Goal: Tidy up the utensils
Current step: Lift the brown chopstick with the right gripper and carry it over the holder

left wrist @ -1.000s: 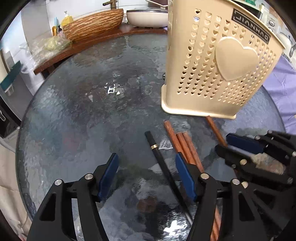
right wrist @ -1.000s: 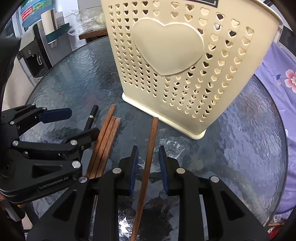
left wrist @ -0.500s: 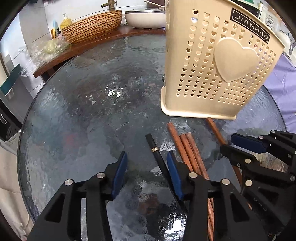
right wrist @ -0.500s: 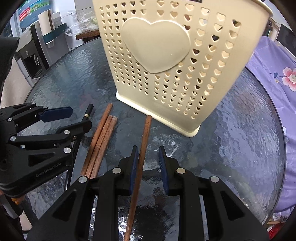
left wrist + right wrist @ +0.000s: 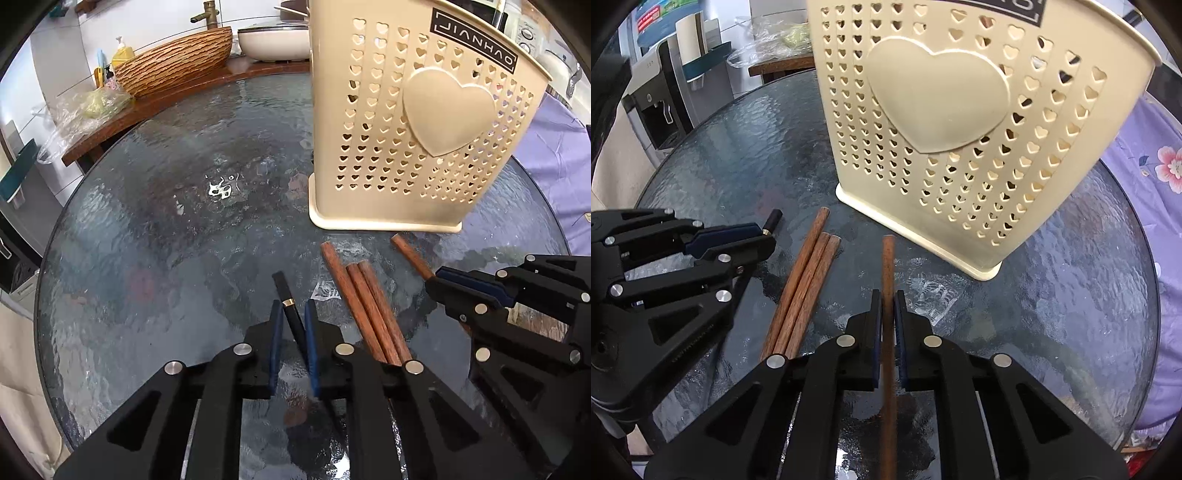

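Note:
A cream utensil holder (image 5: 417, 125) with heart holes stands on the round glass table (image 5: 166, 221); it also shows in the right wrist view (image 5: 945, 122). My left gripper (image 5: 293, 314) is shut on a black chopstick (image 5: 283, 290) with a gold band. My right gripper (image 5: 887, 299) is shut on a single brown wooden chopstick (image 5: 887, 258) that points toward the holder's base. Three more brown chopsticks (image 5: 365, 306) lie side by side on the glass between the two grippers, also in the right wrist view (image 5: 801, 288).
A wooden shelf behind the table carries a woven basket (image 5: 173, 66), a white pot (image 5: 273, 40) and a plastic bag (image 5: 85, 107). A purple floral cloth (image 5: 1145, 192) lies past the table's right edge. A water dispenser (image 5: 661, 92) stands at the left.
My left gripper has closed from wide open onto the black chopstick. My right gripper has narrowed and now clamps the single brown chopstick. Both pulled back slightly from the holder.

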Action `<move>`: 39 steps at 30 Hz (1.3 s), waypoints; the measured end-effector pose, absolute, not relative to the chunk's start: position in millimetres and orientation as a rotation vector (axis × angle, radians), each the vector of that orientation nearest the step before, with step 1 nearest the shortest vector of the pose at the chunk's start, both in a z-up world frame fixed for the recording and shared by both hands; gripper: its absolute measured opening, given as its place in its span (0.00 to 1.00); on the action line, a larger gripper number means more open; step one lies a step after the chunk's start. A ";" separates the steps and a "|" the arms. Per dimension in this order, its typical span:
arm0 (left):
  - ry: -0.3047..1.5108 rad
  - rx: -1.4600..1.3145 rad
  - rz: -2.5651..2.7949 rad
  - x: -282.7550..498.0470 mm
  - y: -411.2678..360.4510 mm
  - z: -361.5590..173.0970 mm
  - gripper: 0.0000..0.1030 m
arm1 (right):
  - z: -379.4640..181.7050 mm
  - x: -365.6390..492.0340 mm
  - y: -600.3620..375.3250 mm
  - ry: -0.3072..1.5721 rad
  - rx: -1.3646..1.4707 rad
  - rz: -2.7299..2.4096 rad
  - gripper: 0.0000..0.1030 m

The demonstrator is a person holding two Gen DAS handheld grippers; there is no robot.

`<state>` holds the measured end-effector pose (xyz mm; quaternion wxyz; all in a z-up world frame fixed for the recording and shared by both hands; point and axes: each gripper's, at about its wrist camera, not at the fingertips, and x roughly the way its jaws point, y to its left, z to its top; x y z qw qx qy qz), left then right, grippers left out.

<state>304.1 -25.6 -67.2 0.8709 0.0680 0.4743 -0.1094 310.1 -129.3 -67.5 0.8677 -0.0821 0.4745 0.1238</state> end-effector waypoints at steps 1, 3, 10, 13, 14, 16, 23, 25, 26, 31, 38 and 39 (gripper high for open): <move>0.989 0.140 -0.228 300.8 -26.8 -67.0 0.08 | -67.7 309.8 -130.2 0.991 -0.163 0.260 0.07; 0.983 0.126 -0.225 299.7 -25.2 -67.1 0.07 | -68.5 308.5 -132.5 0.984 -0.146 0.263 0.07; 0.964 0.074 -0.231 300.7 -18.7 -63.0 0.07 | -56.5 298.3 -143.8 0.926 -0.071 0.312 0.07; 0.931 0.045 -0.238 297.2 -15.4 -50.1 0.07 | -45.4 292.9 -149.3 0.894 -0.041 0.341 0.07; 0.920 0.036 -0.242 295.9 -15.5 -45.8 0.07 | -40.5 291.1 -152.7 0.887 -0.011 0.362 0.07; 0.896 0.013 -0.252 293.4 -12.7 -35.2 0.07 | -32.6 287.7 -161.0 0.878 0.047 0.399 0.07; 0.796 -0.036 -0.271 279.7 -2.8 5.5 0.07 | 11.1 269.6 -175.2 0.770 0.099 0.454 0.07; 0.766 -0.040 -0.277 272.0 -3.1 15.9 0.07 | 21.2 264.2 -178.3 0.744 0.096 0.457 0.07; 0.752 -0.041 -0.278 268.7 -3.2 21.2 0.07 | 25.2 261.9 -180.3 0.732 0.096 0.458 0.07; 0.699 -0.044 -0.297 259.0 -3.8 42.8 0.07 | 34.4 259.7 -186.5 0.709 0.120 0.481 0.07; 0.643 -0.071 -0.317 249.0 1.4 61.4 0.07 | 53.9 248.1 -190.4 0.656 0.107 0.505 0.07; 0.643 -0.076 -0.327 248.7 2.0 62.6 0.07 | 56.0 247.0 -189.7 0.651 0.102 0.508 0.07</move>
